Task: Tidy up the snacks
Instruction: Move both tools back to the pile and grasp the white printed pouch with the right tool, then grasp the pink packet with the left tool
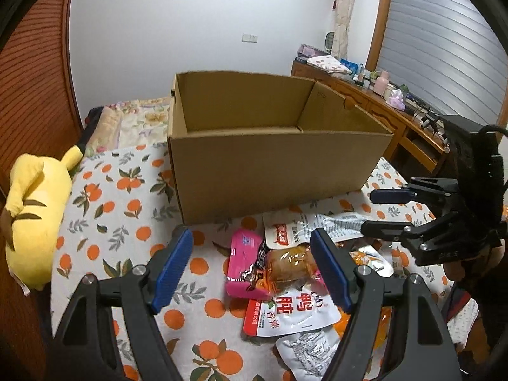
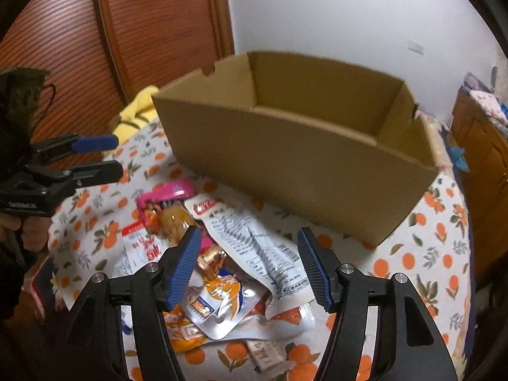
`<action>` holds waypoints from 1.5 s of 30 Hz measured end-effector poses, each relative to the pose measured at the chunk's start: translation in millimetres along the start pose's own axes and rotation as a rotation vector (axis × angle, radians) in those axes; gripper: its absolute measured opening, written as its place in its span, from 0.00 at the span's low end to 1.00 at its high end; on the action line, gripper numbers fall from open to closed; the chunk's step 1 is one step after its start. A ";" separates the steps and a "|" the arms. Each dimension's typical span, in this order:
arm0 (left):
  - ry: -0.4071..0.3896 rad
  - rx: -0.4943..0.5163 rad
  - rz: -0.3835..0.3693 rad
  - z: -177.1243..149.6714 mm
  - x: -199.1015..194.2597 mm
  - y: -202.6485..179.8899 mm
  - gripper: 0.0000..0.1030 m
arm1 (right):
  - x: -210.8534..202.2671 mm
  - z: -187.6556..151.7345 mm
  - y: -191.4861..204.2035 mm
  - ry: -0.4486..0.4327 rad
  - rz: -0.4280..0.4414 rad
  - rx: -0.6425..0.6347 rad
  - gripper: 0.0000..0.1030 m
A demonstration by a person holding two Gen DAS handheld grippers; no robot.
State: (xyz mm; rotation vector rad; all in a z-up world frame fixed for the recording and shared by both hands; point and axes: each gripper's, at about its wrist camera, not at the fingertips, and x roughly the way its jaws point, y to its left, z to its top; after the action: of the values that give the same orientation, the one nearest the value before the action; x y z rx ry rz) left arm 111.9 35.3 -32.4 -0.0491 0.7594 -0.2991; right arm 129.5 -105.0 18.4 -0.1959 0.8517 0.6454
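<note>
An open cardboard box (image 1: 279, 171) stands on the orange-print cloth, empty as far as I can see; it also shows in the right wrist view (image 2: 301, 171). A pile of snack packets lies in front of it: a pink pack (image 1: 243, 263), a clear pack with a brown snack (image 1: 292, 268), a red-and-white pouch (image 1: 289, 312), a large silver pouch (image 2: 254, 247) and an orange pouch (image 2: 216, 298). My left gripper (image 1: 254, 266) is open above the pink and brown packs. My right gripper (image 2: 249, 266) is open above the silver pouch, and shows at the right of the left wrist view (image 1: 377, 212).
A yellow plush toy (image 1: 35, 219) lies at the left edge of the cloth. A wooden desk (image 1: 381, 108) with clutter stands at the back right. A wooden slatted door (image 2: 127, 31) is behind the box. Floral bedding (image 1: 133, 120) lies behind the box.
</note>
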 end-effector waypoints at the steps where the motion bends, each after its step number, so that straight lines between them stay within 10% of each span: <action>1: 0.011 -0.005 -0.001 -0.9 4.4 1.0 0.75 | 5.5 0.0 -0.5 0.015 0.004 -0.005 0.63; 28: 0.130 -0.044 -0.057 -12.6 65.2 0.4 0.75 | 64.5 3.6 -24.6 0.222 0.158 -0.020 0.74; 45: 0.164 -0.095 -0.110 -16.5 76.8 -4.9 0.79 | 46.1 -12.3 -26.4 0.223 0.146 -0.056 0.47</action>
State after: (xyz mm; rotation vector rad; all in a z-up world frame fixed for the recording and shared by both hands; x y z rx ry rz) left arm 152.0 9.8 -95.1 -0.1575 0.9349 -0.3747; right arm 159.8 -110.3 -26.6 -0.2612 1.0704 0.7944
